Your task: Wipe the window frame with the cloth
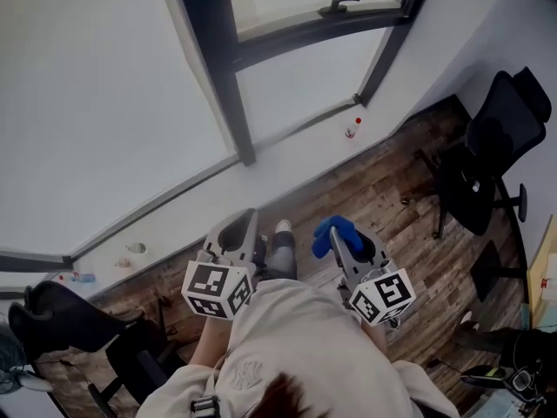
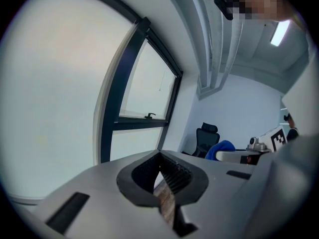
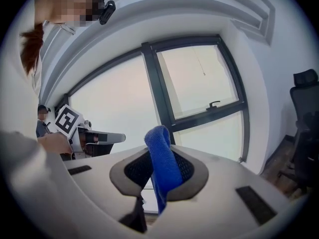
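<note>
Where your cloth sits: the blue terry cloth is pinched in your right tongs. A fold stands up above the pads and a tail hangs below them. It is held in the air over the floor, well apart from the window frame.
Right tongs: closed onto the cloth, with the ribbed pads pressing it from both sides.
Left tongs: drawn together at the tips with nothing between them. A sliver of floor shows through the slit behind the pads.
Your hands: both tongs are raised side by side in front of you and point toward the glass. The left black-and-white marker cube and the right one are close to your chest.
Window frame: the dark metal window frame has a thick upright post meeting a crossbar. A black lever handle sits on the upper sash to the right of the post.
Sill: a white ledge runs below the panes. A small red-capped bottle stands on it near the slanted right-hand post. Another small bottle lies toward the far left end.
Floor: brown wood planks stretch between you and the ledge.
Chairs: one black mesh office chair stands at your right by the wall. A second black chair is at your lower left.
</note>
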Demonstrator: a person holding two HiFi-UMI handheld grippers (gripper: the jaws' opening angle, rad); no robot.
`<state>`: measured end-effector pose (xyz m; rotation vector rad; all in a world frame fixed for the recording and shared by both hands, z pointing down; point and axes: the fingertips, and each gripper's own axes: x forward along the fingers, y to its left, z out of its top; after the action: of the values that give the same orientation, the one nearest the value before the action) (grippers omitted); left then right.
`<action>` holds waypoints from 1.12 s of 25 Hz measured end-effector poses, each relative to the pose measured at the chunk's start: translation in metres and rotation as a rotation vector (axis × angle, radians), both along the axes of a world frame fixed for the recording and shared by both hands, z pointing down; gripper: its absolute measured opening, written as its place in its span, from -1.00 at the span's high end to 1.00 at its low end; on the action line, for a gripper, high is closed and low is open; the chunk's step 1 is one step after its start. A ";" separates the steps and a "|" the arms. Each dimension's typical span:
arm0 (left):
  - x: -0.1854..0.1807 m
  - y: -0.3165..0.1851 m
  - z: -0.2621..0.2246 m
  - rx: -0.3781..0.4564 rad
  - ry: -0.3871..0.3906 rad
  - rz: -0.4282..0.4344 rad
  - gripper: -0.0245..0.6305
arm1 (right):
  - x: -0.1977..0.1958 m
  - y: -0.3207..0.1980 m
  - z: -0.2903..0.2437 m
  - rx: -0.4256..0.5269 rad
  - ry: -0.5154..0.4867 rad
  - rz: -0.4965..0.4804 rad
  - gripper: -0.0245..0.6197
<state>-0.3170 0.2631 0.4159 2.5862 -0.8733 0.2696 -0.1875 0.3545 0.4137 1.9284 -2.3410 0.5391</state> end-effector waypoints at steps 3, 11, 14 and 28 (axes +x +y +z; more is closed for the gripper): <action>0.015 -0.041 -0.002 0.002 0.019 -0.027 0.91 | 0.011 -0.042 -0.005 -0.016 -0.047 -0.029 0.73; 0.030 -0.147 -0.028 0.066 0.031 -0.127 0.91 | 0.039 -0.142 -0.025 -0.023 -0.053 -0.075 0.72; 0.031 -0.169 -0.024 0.060 0.022 -0.155 0.91 | 0.049 -0.165 -0.017 -0.043 -0.035 -0.077 0.72; 0.060 -0.220 -0.018 0.051 -0.003 -0.377 0.91 | 0.098 -0.262 -0.010 -0.057 -0.015 -0.279 0.73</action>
<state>-0.2573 0.0429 0.3976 2.4019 -1.3569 0.1427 -0.0897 0.0930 0.4039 1.5422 -2.5153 0.5879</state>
